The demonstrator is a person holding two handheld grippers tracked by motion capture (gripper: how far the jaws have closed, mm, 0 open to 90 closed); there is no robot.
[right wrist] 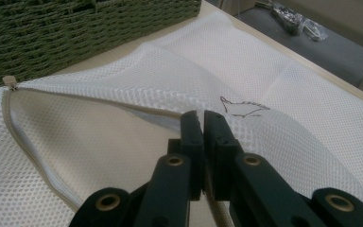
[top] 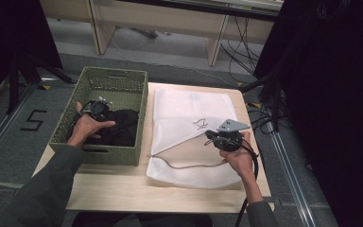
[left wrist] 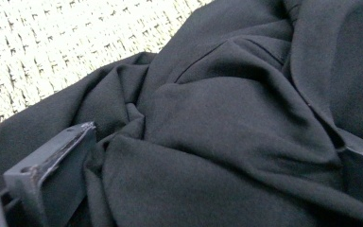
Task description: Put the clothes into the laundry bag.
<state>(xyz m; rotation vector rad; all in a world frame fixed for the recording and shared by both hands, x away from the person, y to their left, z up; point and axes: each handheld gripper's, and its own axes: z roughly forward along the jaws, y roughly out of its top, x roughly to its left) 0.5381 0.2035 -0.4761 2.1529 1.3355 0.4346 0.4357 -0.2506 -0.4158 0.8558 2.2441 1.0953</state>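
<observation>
Lying crumpled in the green woven basket point(top: 137, 101) at the table's left, a black garment point(top: 120, 125) sits directly under the left gripper point(top: 97, 109), whose jaws stand wide apart with cloth bunched between them but not yet pinched. In the left gripper view one dark jaw rests against the folds of the garment point(left wrist: 227, 123), the basket's pale weave showing behind. To the right, on the wooden table point(top: 123, 189), a white mesh laundry bag point(top: 189, 106) lies flat with its zipper point(right wrist: 33, 156) undone and its mouth facing the basket. The right gripper point(top: 211, 137) is clamped tight on the upper edge of that opening, lifting the top layer of the bag point(right wrist: 99, 142) clear of the bottom one. The move ahead likely turns on one relation: the garment lies left of the bag's mouth, with the basket's right wall between them, so the cloth must rise over that wall before it can travel sideways into the opening. The left hand point(top: 86, 127) is the nearer one for that lift. Nothing else lies on the table between basket and bag.
</observation>
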